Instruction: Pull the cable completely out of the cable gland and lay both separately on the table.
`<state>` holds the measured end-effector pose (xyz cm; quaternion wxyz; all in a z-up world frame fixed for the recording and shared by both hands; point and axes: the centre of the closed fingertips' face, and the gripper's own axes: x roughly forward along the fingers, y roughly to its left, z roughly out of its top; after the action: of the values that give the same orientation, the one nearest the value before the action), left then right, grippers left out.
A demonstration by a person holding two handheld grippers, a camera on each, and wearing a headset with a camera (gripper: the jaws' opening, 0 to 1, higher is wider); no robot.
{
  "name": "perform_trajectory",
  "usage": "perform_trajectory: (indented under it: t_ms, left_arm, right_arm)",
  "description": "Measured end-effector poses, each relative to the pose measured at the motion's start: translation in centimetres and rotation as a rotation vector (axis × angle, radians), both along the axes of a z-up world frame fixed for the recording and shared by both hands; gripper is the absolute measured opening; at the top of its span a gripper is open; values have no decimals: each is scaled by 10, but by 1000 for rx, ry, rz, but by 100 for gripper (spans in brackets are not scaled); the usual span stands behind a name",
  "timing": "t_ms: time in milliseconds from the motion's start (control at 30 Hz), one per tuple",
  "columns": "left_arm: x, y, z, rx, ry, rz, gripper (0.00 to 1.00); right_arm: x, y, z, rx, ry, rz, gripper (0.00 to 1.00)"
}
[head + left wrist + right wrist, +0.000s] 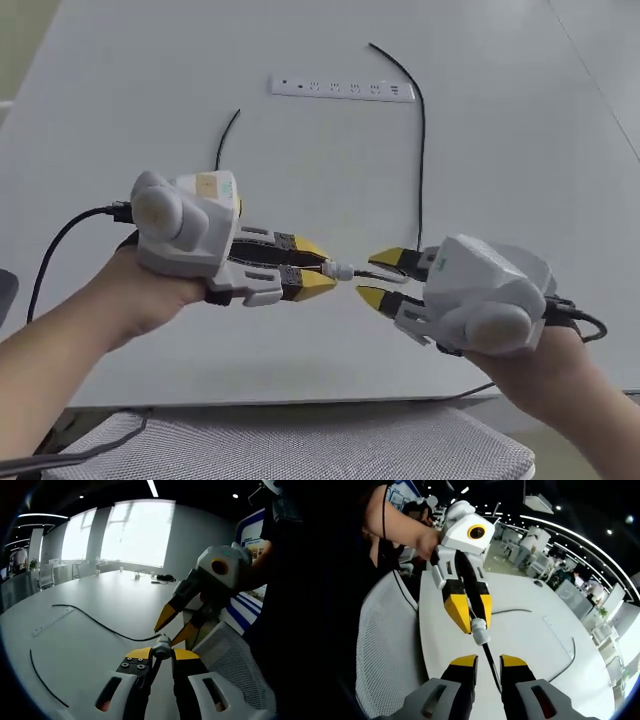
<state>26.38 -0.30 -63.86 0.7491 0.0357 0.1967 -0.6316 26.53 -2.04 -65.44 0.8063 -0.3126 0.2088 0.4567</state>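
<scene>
My left gripper [322, 272] is shut on the small white cable gland [342, 271], held in the air over the table's near edge. A thin black cable [372, 274] comes out of the gland and runs between the yellow fingertips [395, 260] of my right gripper [384, 277]. Those jaws stand open around the cable without pinching it. In the left gripper view the gland [161, 648] sits between my left gripper [162, 654] tips, facing the right gripper [173, 627]. In the right gripper view the cable [490, 661] leads from the gland [479, 630] down into my right gripper [489, 662].
On the white table [150, 90] lie a white power strip [342, 88] at the far side, a long black cable [421, 150] on the right and a short black cable piece [227, 135]. A grey mesh chair [300, 445] is below the table's near edge.
</scene>
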Motion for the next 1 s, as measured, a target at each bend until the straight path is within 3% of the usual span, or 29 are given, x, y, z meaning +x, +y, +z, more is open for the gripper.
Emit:
perform_trajectory:
  t_ms: [333, 633, 1000]
  left_arm:
    - [1, -3, 1, 0, -10, -2, 15]
    - [3, -2, 0, 7, -23, 8, 15]
    - [2, -5, -2, 16, -29, 21, 15]
  right_arm:
    - [5, 6, 4, -43, -60, -4, 6]
    - [5, 7, 3, -53, -68, -28, 2]
    - [6, 3, 0, -33, -30, -81, 0]
